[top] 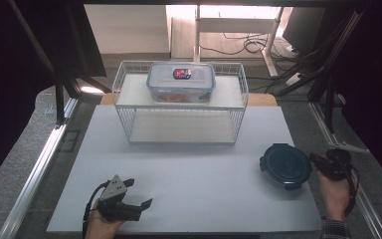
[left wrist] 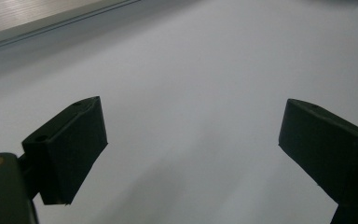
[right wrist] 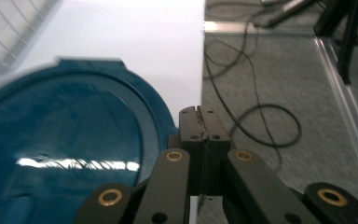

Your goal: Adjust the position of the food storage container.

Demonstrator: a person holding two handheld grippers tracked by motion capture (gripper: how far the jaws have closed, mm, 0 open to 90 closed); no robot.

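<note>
A round container with a dark blue lid (top: 285,165) sits on the white board (top: 189,174) near its right edge. In the right gripper view the blue lid (right wrist: 65,154) is close up at the left. My right gripper (top: 313,160) is at the container's right rim, held by a hand. Its jaws (right wrist: 198,114) are shut, pad against pad, right beside the lid's edge, and I see nothing between them. My left gripper (top: 140,193) rests low at the front left of the board. It stands open (left wrist: 191,123) over bare white surface.
A white wire rack (top: 129,124) stands at the back of the board, with a clear rectangular box with a blue-rimmed lid (top: 181,81) on its top shelf. Grey carpet with loose cables (right wrist: 261,121) lies off the board's right edge. A metal rail (top: 35,174) runs along the left.
</note>
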